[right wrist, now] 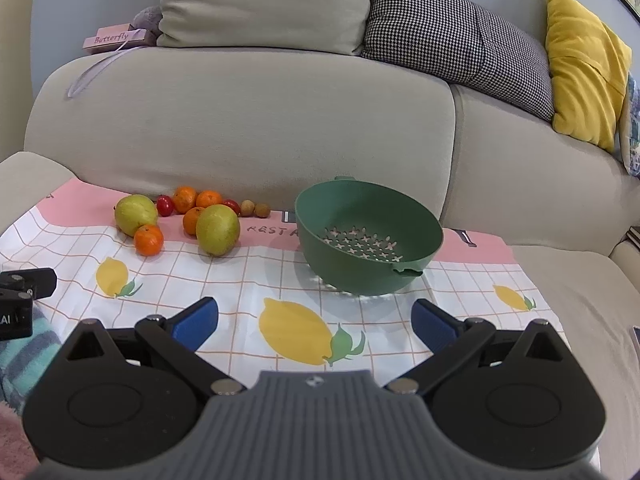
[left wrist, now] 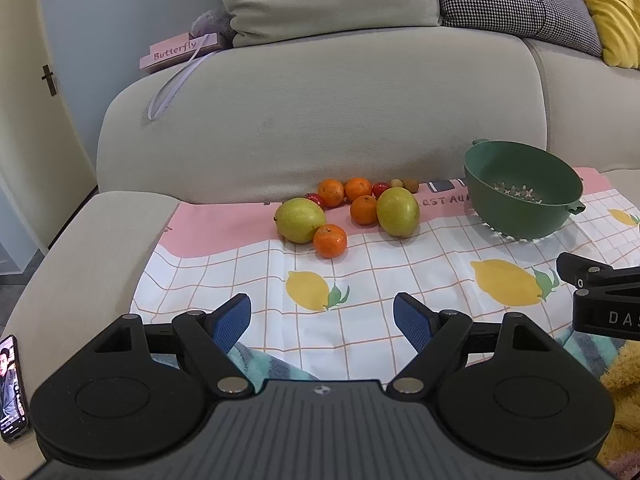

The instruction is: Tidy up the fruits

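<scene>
A cluster of fruit lies on a lemon-print cloth (left wrist: 380, 280) on the sofa seat: two yellow-green mangoes (left wrist: 299, 220) (left wrist: 397, 212), several small oranges (left wrist: 330, 241), red cherry tomatoes (left wrist: 380, 189) and small brown fruits (left wrist: 410, 185). An empty green colander (left wrist: 520, 196) stands tilted to their right. My left gripper (left wrist: 322, 320) is open and empty, well short of the fruit. In the right wrist view, my right gripper (right wrist: 314, 320) is open and empty in front of the colander (right wrist: 368, 236), with the fruit (right wrist: 218, 230) at far left.
The sofa back (left wrist: 320, 112) rises right behind the fruit, with cushions on top (right wrist: 460, 36). A pink "Butterfly" box (left wrist: 180, 50) sits on the sofa's corner. A phone (left wrist: 12, 384) lies on the left armrest. A striped towel (right wrist: 24, 344) lies at the cloth's near edge.
</scene>
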{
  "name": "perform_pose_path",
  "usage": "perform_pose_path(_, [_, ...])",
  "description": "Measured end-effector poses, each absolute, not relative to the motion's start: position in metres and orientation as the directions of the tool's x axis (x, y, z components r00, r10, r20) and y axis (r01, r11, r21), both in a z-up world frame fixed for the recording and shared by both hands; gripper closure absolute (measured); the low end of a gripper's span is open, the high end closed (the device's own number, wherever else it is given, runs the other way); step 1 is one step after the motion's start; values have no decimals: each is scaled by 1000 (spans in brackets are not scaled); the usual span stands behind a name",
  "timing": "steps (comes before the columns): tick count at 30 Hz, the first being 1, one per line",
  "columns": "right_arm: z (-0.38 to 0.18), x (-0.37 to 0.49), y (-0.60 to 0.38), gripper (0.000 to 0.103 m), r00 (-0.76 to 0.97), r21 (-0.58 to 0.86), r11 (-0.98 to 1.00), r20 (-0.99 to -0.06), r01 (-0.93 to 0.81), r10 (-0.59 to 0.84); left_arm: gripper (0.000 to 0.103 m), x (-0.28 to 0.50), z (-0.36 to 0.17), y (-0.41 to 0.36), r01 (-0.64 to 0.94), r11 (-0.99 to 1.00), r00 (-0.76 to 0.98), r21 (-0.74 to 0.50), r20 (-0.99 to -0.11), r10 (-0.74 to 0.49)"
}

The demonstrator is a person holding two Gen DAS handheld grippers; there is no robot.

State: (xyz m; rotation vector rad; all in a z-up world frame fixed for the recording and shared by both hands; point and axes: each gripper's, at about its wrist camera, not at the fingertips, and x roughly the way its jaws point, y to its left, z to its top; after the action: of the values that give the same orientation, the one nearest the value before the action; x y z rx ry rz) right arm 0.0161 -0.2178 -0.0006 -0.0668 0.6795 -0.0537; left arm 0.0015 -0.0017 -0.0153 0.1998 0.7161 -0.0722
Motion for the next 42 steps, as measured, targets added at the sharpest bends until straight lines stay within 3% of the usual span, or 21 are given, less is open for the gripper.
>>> perform_pose_path(5, [-2, 16, -217, 4, 775, -76, 997, -629, 23, -66, 8, 3, -15, -2, 141, 979, 752, 149, -659, -7])
perform_pose_path(12, [-5, 17, -219, 4, 789, -26, 1000, -615, -5, -12, 17, 7, -15, 1, 162, 981, 739, 109, -672, -47])
perform_pose_path(20, [-6, 20, -216, 4, 807, 28, 997, -586, -76, 78, 18, 24, -14, 9, 191, 976, 720, 101, -690, -70])
perform_pose_path(26, [-9, 33, -209, 4, 799, 26, 993, -591, -115, 108, 18, 41, -11, 16, 158, 978, 744, 138, -667, -26])
perform_pose_path(28, [-10, 38, -207, 8, 800, 22, 992, -589, -128, 116, 19, 48, -12, 19, 152, 979, 739, 137, -673, -21])
perform_pose_path(33, [-12, 55, -200, 15, 797, 13, 987, -588, -160, 137, 41, 66, -14, 27, 172, 978, 716, 119, -697, -41])
perform_pose_path(38, [-14, 76, -188, 21, 792, 7, 976, -582, -218, 181, 41, 81, -12, 44, 145, 988, 756, 60, -650, -71])
perform_pose_path(42, [-18, 95, -181, 21, 788, 10, 971, -582, -239, 200, 40, 99, -13, 51, 133, 989, 744, 65, -666, -56])
